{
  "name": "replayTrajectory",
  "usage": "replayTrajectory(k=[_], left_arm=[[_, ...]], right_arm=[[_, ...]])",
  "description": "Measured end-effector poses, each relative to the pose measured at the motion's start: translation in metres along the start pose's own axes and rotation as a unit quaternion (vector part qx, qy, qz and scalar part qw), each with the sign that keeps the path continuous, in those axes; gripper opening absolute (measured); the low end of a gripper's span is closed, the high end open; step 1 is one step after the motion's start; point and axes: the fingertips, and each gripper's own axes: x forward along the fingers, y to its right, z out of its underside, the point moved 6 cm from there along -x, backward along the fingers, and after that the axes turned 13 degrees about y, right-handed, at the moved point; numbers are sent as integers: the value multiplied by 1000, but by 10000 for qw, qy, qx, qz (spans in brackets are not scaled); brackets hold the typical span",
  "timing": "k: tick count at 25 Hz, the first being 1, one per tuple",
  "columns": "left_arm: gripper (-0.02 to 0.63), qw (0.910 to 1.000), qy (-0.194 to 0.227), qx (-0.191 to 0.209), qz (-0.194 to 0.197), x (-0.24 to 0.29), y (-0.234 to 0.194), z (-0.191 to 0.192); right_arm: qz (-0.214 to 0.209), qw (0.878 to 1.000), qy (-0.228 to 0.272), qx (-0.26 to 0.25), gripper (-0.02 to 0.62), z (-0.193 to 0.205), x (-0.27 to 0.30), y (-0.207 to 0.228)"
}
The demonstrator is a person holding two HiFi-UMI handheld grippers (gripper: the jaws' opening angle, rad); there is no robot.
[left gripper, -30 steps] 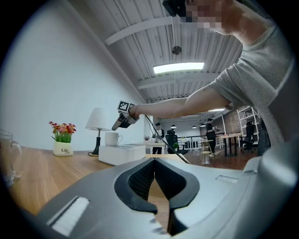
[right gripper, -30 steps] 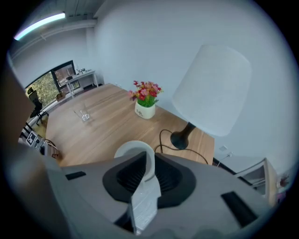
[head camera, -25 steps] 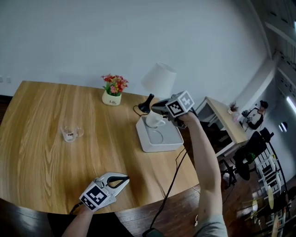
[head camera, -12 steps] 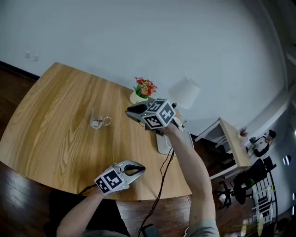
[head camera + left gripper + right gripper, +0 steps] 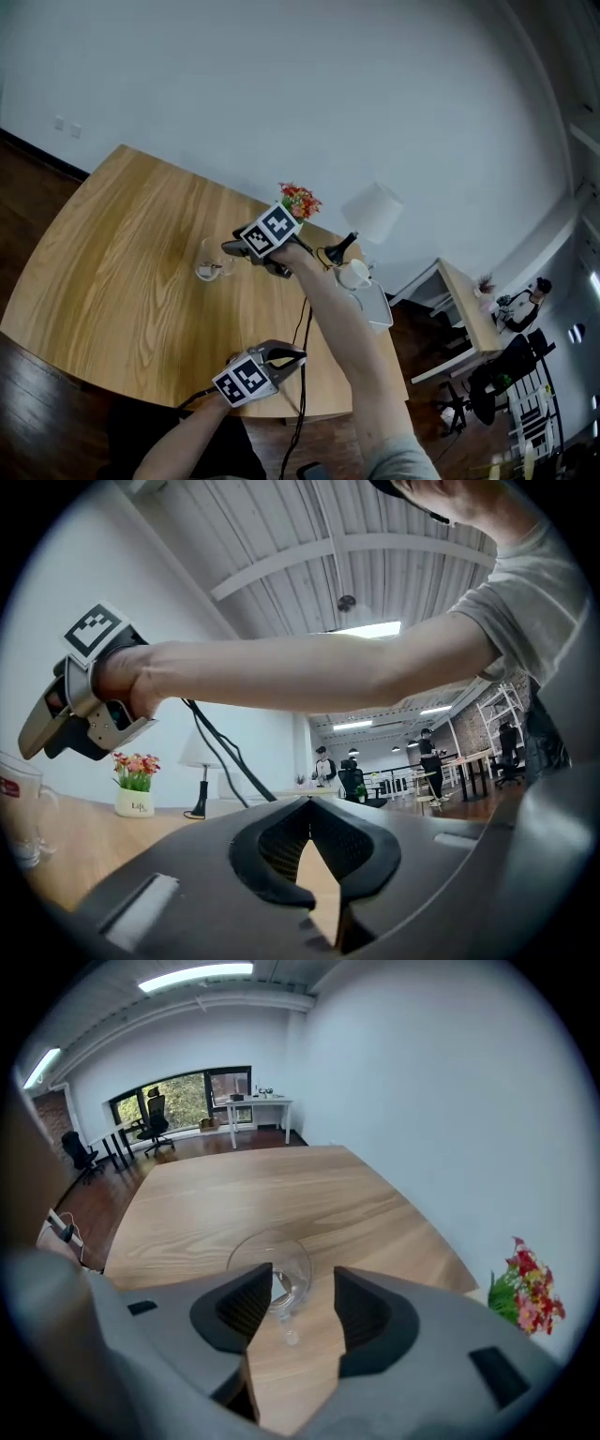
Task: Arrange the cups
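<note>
A clear glass cup (image 5: pixel 210 262) stands on the wooden table (image 5: pixel 122 234). My right gripper (image 5: pixel 232 249) hangs just above it, pointing down, and its jaws are opening. In the right gripper view the glass cup (image 5: pixel 270 1274) lies below and ahead, partly behind the left jaw. Nothing is pressed between the right gripper's (image 5: pixel 292 1307) pads. A white cup (image 5: pixel 354 274) sits on the white tray (image 5: pixel 382 311). My left gripper (image 5: pixel 286 357) rests at the table's near edge. In its own view the left gripper (image 5: pixel 309 808) is shut and holds nothing.
A flower pot (image 5: pixel 298 200) and a white lamp (image 5: pixel 372 211) stand at the table's far side. A black cable (image 5: pixel 302 328) runs off the near edge. Desks, chairs and people are in the room beyond.
My right gripper left the white cup on the tray and swung left and down over the glass cup, and its jaws have opened. The left gripper has barely moved.
</note>
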Motion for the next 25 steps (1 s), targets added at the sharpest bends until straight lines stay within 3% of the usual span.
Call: replayTrajectory(k=[8,11,14,20,25], left_arm=[[9,10000,-4,-5,-22,0,1,0],[9,10000,-37,1,-19,0,1,0],[9,10000,-31,-6,15,3,1,-1],[9,10000,-17,34,-59,-5,-5,-5],[9,10000,-50,-23,46,-6,0,-2]], right_arm=[[-495,9968,-534,325,140,15,39,6],[-638,9951,-566,506,61,18,43,4],[-589,9944,-646,591,25,20,38,6],[-452,9962,-526,522,25,18,19,8],[-271,9950,-163,952,25,49,-44,20]])
